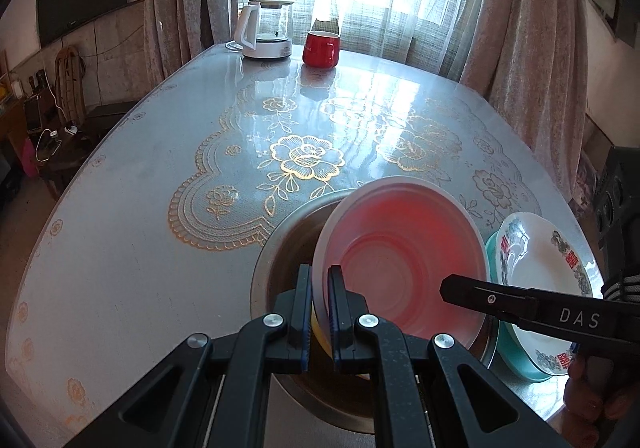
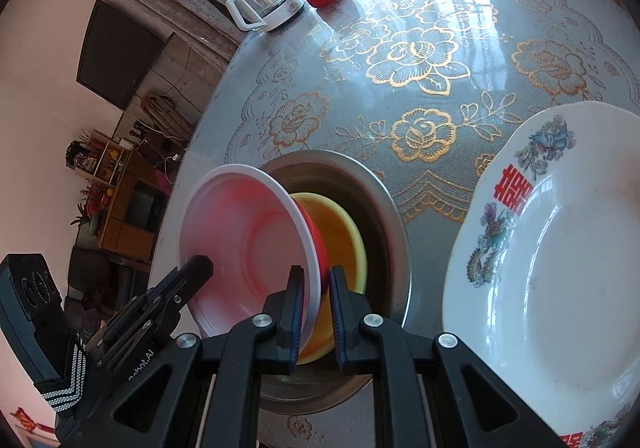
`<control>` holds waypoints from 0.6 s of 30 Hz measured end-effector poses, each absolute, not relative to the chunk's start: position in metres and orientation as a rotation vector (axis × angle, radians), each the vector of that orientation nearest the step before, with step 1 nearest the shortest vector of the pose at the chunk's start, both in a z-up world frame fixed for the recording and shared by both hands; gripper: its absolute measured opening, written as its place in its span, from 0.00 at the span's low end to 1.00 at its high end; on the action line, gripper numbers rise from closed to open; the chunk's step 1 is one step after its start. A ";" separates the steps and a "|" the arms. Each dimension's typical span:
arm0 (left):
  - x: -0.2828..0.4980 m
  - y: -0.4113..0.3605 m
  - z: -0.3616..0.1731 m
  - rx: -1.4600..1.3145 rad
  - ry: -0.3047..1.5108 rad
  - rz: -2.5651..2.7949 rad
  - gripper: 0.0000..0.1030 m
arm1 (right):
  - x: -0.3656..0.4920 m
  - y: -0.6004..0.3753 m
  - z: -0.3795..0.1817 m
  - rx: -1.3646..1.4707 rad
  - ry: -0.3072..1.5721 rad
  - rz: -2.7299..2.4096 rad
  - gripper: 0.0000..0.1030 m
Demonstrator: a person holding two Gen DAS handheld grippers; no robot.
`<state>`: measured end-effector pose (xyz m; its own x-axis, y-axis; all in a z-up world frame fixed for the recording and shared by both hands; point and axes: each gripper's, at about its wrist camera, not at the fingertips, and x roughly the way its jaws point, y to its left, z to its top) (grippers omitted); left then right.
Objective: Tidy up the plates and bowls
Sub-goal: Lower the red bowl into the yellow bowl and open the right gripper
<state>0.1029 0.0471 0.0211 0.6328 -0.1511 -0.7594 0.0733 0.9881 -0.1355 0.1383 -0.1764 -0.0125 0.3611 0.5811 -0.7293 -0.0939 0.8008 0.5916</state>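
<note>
A red bowl with a white inside (image 1: 400, 260) is held tilted over a steel bowl (image 1: 276, 248). My left gripper (image 1: 319, 312) is shut on its near rim. My right gripper (image 2: 316, 312) is shut on the opposite rim of the same bowl (image 2: 248, 240). A yellow bowl (image 2: 340, 236) sits inside the steel bowl (image 2: 384, 207), under the red one. The right gripper's finger also shows in the left wrist view (image 1: 520, 304). A white plate with red characters (image 2: 552, 260) lies to the right, on a teal dish (image 1: 516, 360).
A white kettle (image 1: 266, 29) and a red mug (image 1: 320, 47) stand at the table's far edge by the curtains. The table (image 1: 140, 228) has a grey cloth with gold flowers. Furniture stands off the left edge.
</note>
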 end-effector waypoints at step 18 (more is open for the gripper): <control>0.103 0.046 0.011 -0.084 0.900 -0.103 0.07 | 0.136 -0.169 -0.013 0.476 1.138 0.441 0.14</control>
<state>0.1026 0.0464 0.0110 0.6171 -0.1249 -0.7769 0.0546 0.9917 -0.1161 0.1361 -0.1693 -0.0131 0.3557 0.5596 -0.7486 -0.0914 0.8179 0.5680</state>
